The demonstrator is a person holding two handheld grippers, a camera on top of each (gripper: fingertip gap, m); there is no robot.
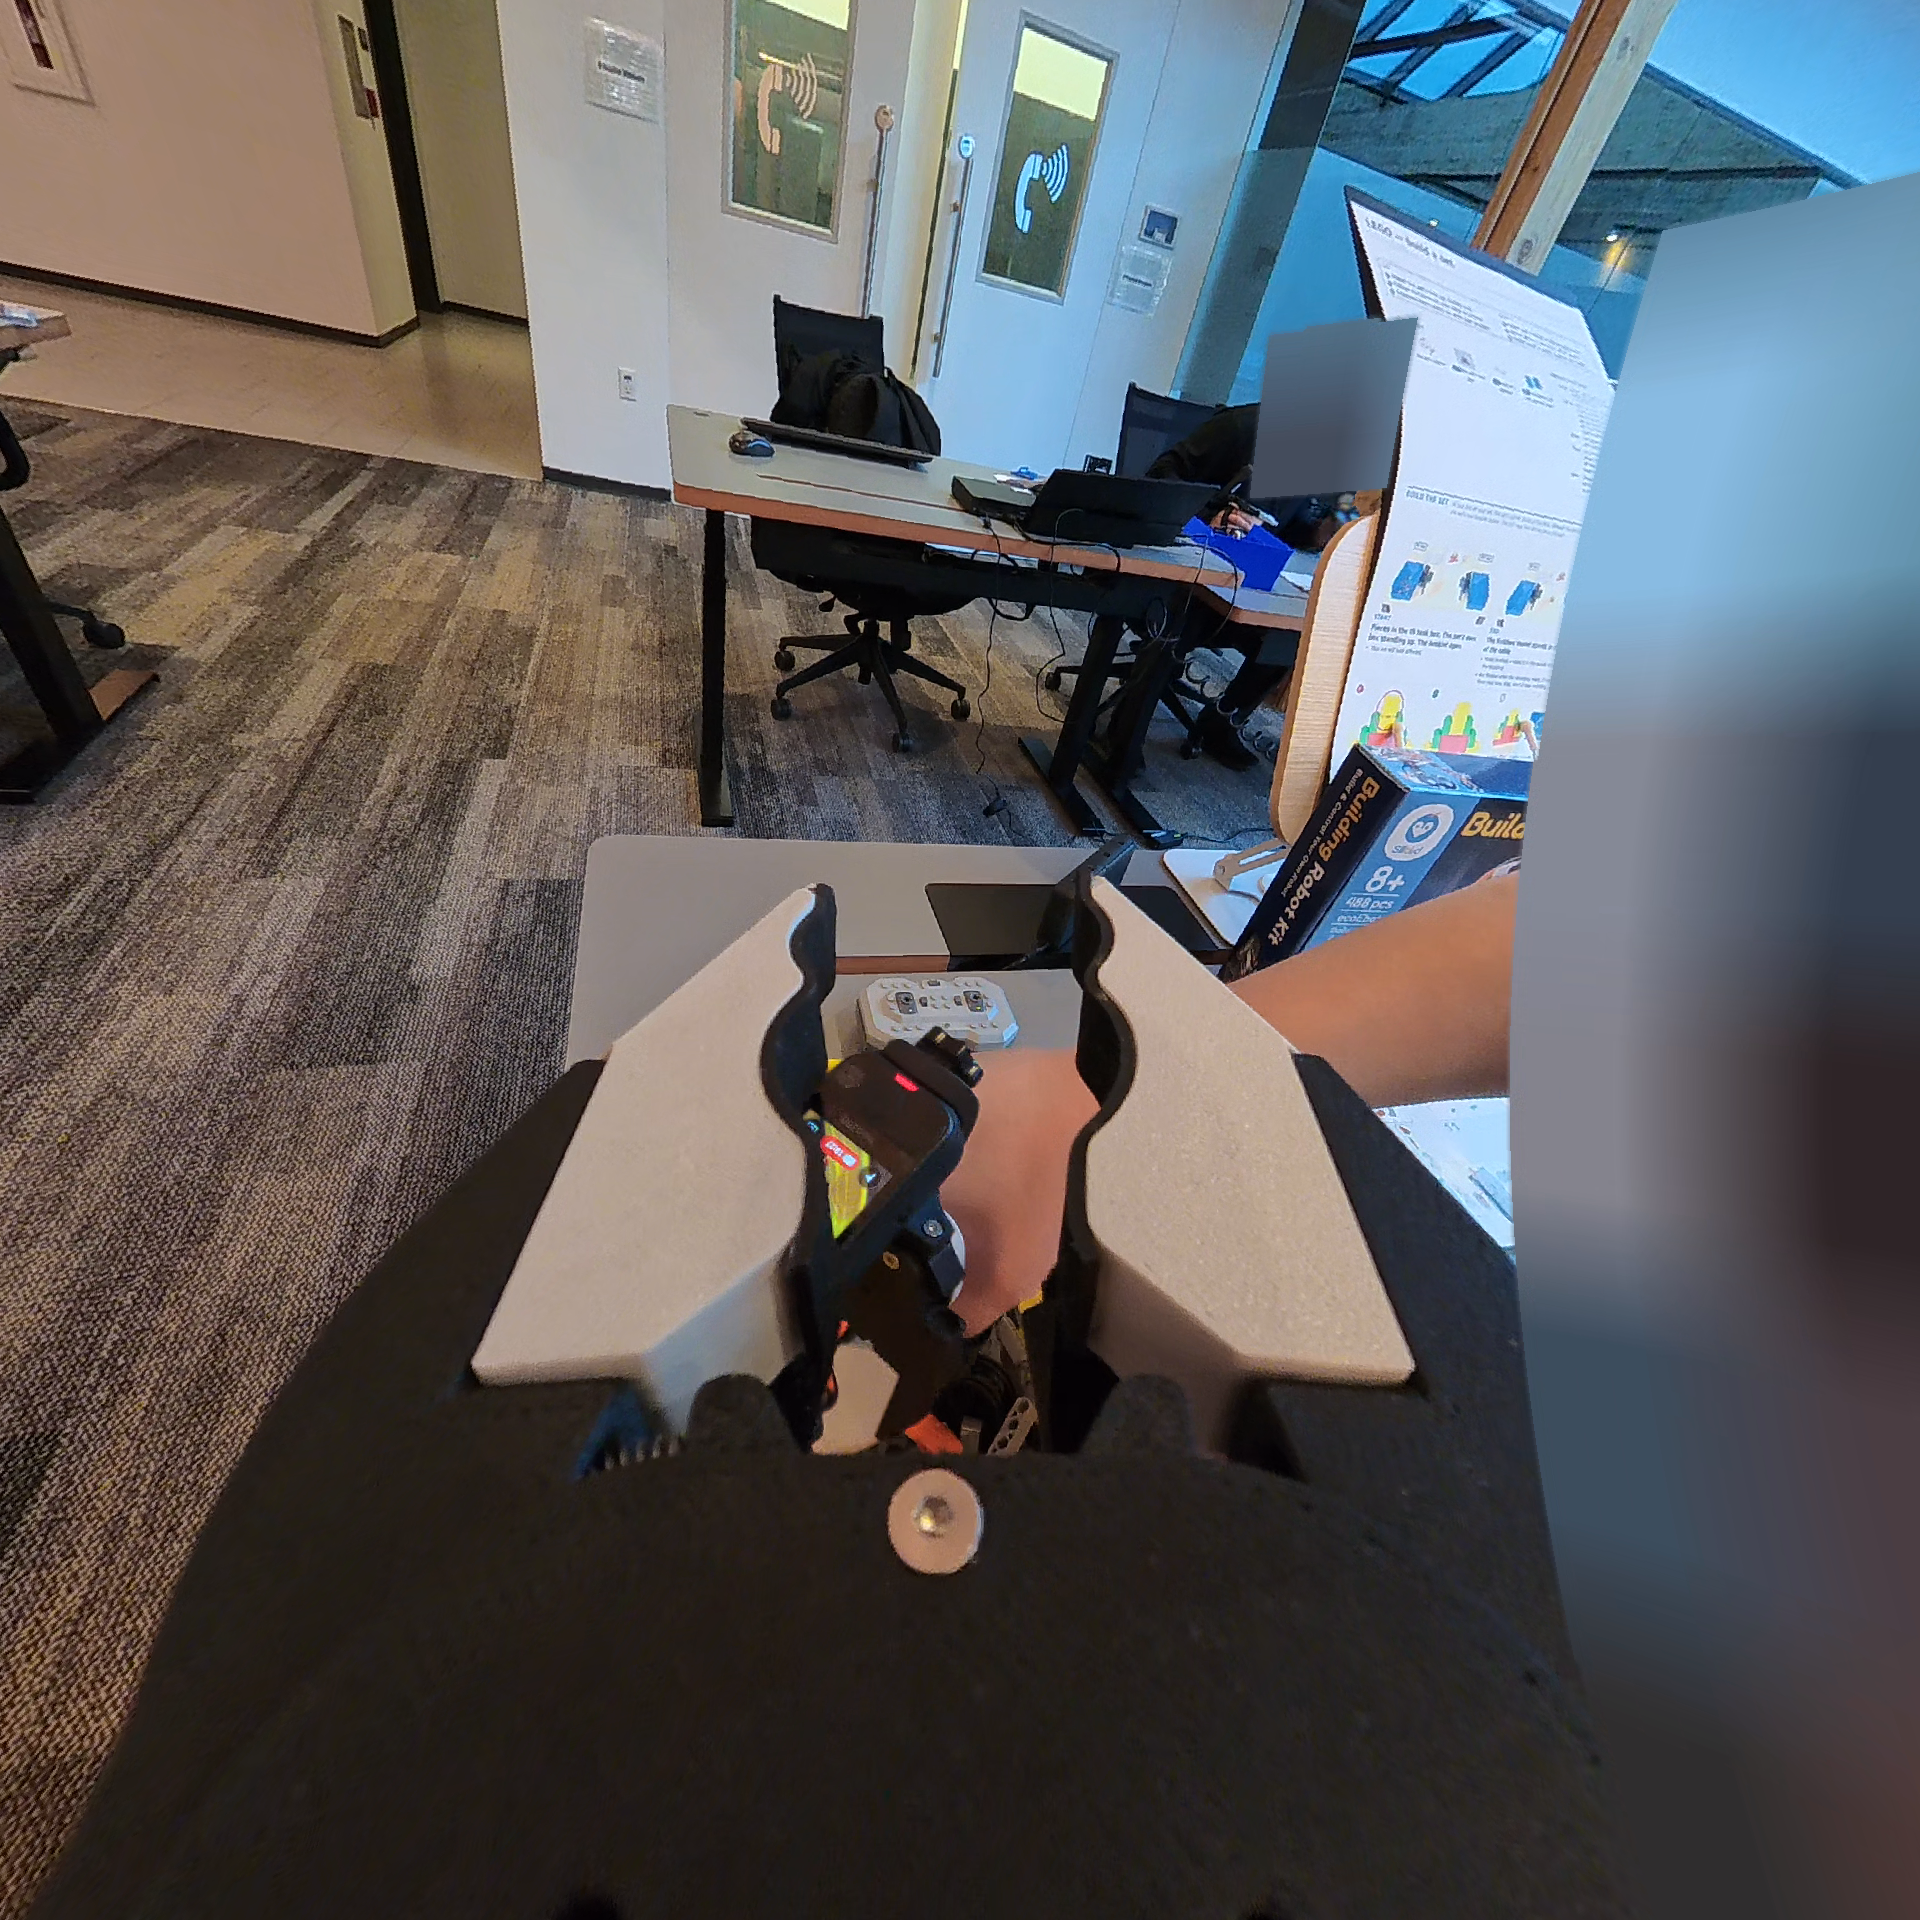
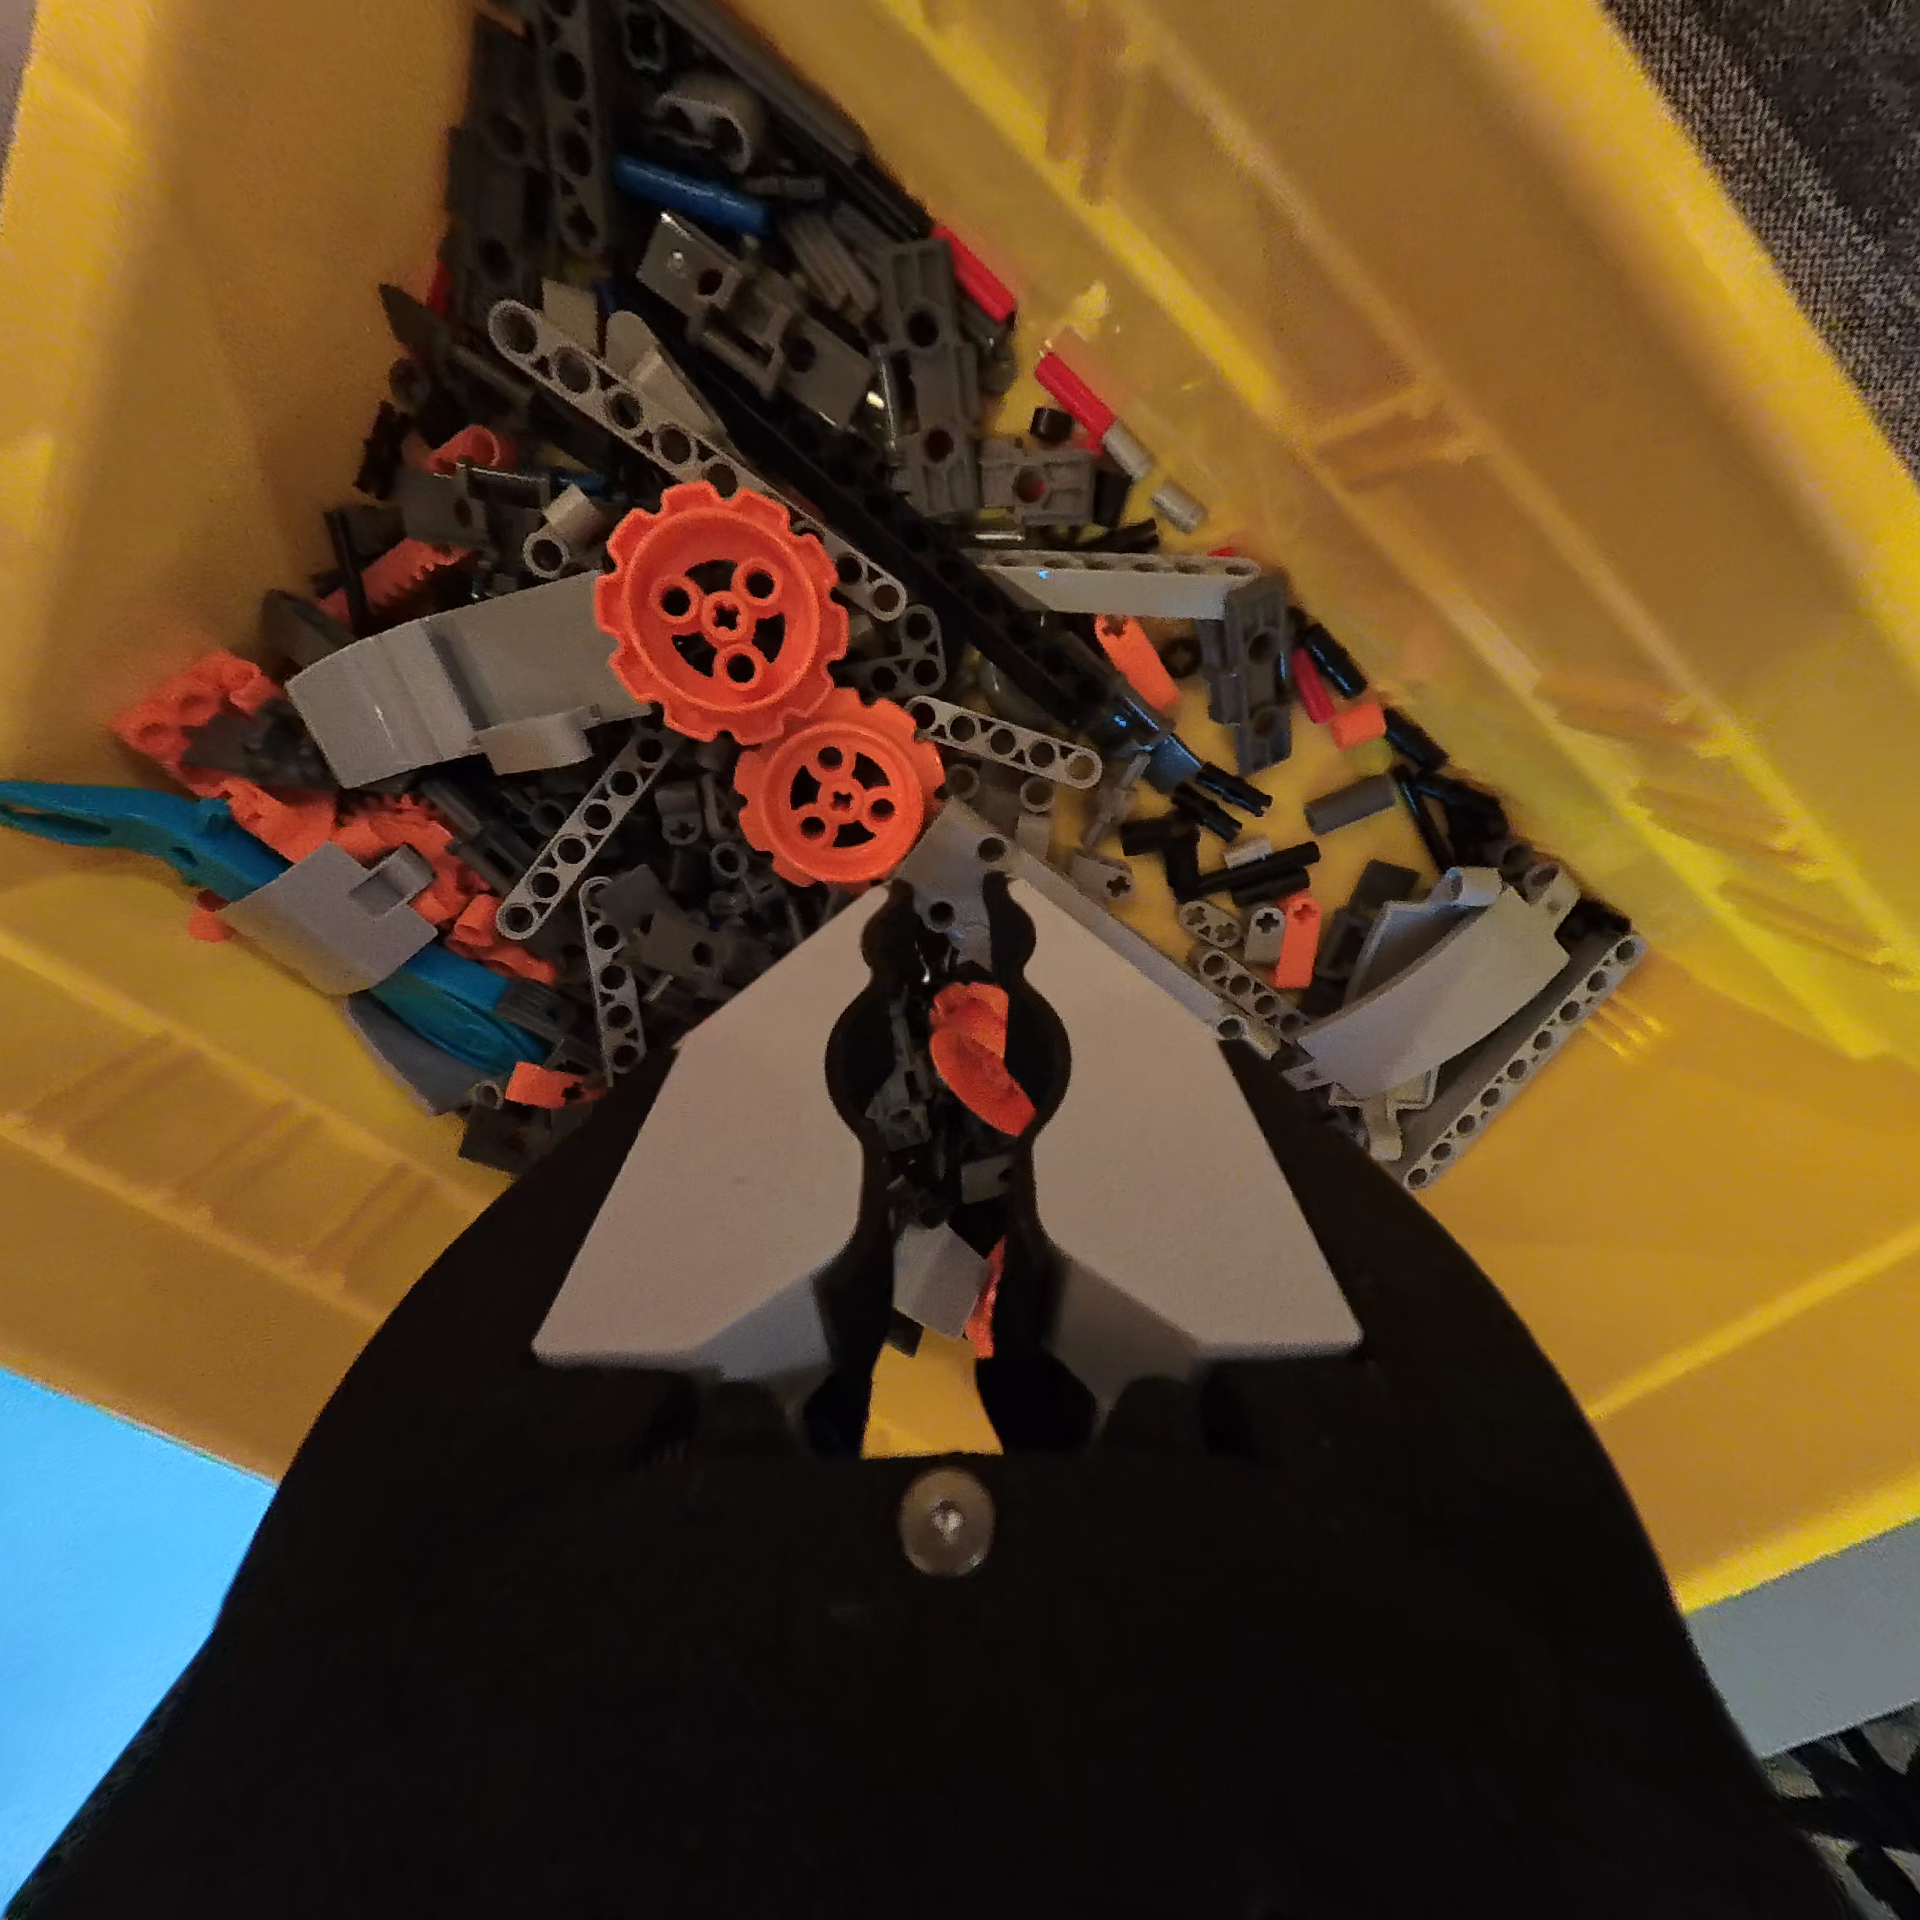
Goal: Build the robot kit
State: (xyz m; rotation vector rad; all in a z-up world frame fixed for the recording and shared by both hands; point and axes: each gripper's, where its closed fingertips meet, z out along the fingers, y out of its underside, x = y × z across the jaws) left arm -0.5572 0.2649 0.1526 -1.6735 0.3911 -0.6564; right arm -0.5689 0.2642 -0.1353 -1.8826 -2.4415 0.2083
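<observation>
While the right gripper reached down into the yellow bin, its fingers stood nearly closed at the tips, and whether they gripped any piece could not be told; a small orange piece showed through the gap between them. The tips sat just below the smaller orange gear, which touched the larger orange gear at centre frame, amid grey beams and black pins. A teal part lay at the left edge. In the left wrist view, the left gripper hovered above the grey tabletop, fingers parted and holding nothing. Between them appeared a person's hand and the other gripper's camera. A blue box stood at right.
</observation>
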